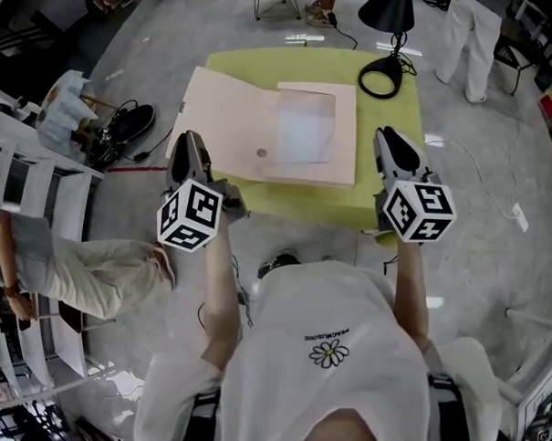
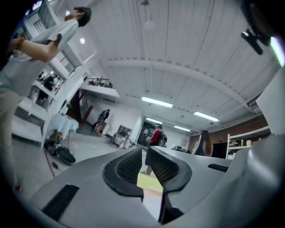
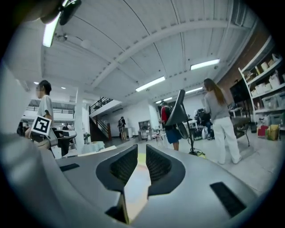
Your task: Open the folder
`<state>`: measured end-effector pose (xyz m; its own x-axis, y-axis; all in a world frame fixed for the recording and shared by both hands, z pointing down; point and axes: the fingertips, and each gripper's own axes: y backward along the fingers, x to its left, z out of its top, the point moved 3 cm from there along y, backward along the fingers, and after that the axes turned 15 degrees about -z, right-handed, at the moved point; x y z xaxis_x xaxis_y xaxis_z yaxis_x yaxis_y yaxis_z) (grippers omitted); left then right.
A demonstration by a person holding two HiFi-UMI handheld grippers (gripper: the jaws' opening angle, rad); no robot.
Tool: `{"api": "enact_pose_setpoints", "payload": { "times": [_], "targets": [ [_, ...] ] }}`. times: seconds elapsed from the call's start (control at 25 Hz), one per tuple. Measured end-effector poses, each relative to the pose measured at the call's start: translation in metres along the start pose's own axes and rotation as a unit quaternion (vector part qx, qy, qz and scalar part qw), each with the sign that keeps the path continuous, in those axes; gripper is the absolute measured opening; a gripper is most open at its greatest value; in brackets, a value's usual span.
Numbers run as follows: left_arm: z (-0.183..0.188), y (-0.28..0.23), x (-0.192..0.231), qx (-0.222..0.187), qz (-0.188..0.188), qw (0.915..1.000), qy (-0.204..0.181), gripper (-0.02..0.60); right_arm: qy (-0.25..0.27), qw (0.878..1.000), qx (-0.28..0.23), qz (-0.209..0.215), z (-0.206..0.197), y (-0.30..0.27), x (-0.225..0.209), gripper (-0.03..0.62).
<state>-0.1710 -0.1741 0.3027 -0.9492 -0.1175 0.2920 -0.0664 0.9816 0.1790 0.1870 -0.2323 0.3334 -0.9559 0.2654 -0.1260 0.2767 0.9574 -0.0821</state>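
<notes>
Grey concrete floor spreads through a busy workshop, and at 12 o'clock from the wearer stands a yellow-green table (image 1: 295, 202). On it lies the folder (image 1: 230, 122), already spread open and flat, its left flap bare with a small round fastener (image 1: 262, 153) near the fold, its right half carrying a pale sheet (image 1: 305, 129). A black desk lamp (image 1: 387, 11) stands on the table's far corner at about 1 o'clock, just beyond the folder. The left gripper (image 1: 190, 140) hangs at roughly 10 o'clock over the folder's near left corner, and the right gripper (image 1: 389, 135) at 2 o'clock just off the folder's right edge. In the left gripper view the ribbed pads (image 2: 131, 167) stand slightly apart with only air and the table showing through the slit. The right gripper view shows its pads (image 3: 124, 164) likewise parted a little, nothing between them.
</notes>
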Motion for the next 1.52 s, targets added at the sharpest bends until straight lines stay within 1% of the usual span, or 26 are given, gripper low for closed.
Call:
{"api": "enact_pose_setpoints", "payload": {
  "times": [0.04,0.08,0.12,0.2,0.28,0.4,0.48,0.56,0.72,0.84,1.0,1.08,1.24,1.36,1.52],
  "targets": [
    [0.008,-0.003,-0.021,-0.012,-0.018,0.9993,-0.03,0.056,0.005,1.0,-0.018,-0.004,0.009,0.005,0.005,0.052],
    [0.013,-0.005,-0.042,-0.019,-0.034,0.9973,-0.063,0.031,0.01,0.999,-0.035,-0.007,0.017,0.01,0.01,0.05],
    [0.017,-0.006,-0.062,-0.023,-0.048,0.994,-0.096,0.016,0.017,0.998,-0.052,-0.008,0.024,0.016,0.016,0.047],
    [0.023,-0.007,-0.1,-0.028,-0.075,0.9851,-0.152,0.014,0.037,0.996,-0.084,-0.01,0.037,0.029,0.03,0.038],
    [0.025,-0.006,-0.131,-0.037,-0.103,0.9771,-0.182,0.014,0.065,0.991,-0.112,-0.02,0.045,0.041,0.042,0.03],
    [0.017,-0.006,-0.161,-0.031,-0.137,0.9686,-0.205,0.014,0.112,0.984,-0.139,-0.028,0.048,0.052,0.057,0.02],
    [0.007,-0.005,-0.172,-0.021,-0.151,0.9659,-0.209,0.014,0.128,0.98,-0.148,-0.023,0.047,0.054,0.065,0.017],
    [-0.001,-0.003,-0.18,-0.015,-0.158,0.9672,-0.198,0.014,0.136,0.98,-0.145,-0.021,0.044,0.055,0.069,0.012],
    [-0.012,0.0,-0.184,0.003,-0.156,0.9698,-0.187,0.014,0.15,0.979,-0.139,-0.024,0.041,0.057,0.069,0.012],
    [-0.021,0.004,-0.181,0.02,-0.152,0.9695,-0.192,0.014,0.144,0.98,-0.135,-0.022,0.039,0.057,0.068,0.012],
    [-0.018,0.003,-0.181,0.015,-0.151,0.9712,-0.184,0.013,0.136,0.981,-0.135,-0.016,0.04,0.055,0.07,0.012],
    [-0.018,0.002,-0.179,0.019,-0.15,0.971,-0.185,0.014,0.135,0.981,-0.136,-0.013,0.039,0.054,0.073,0.012],
    [-0.025,0.001,-0.174,0.035,-0.147,0.9689,-0.196,0.014,0.141,0.981,-0.131,-0.007,0.035,0.053,0.075,0.012],
    [-0.029,-0.002,-0.17,0.043,-0.153,0.9651,-0.209,0.014,0.139,0.982,-0.126,-0.008,0.032,0.051,0.074,0.012],
    [-0.031,-0.005,-0.17,0.037,-0.153,0.9687,-0.192,0.014,0.139,0.982,-0.124,-0.012,0.029,0.049,0.068,0.012]
  ]
}}
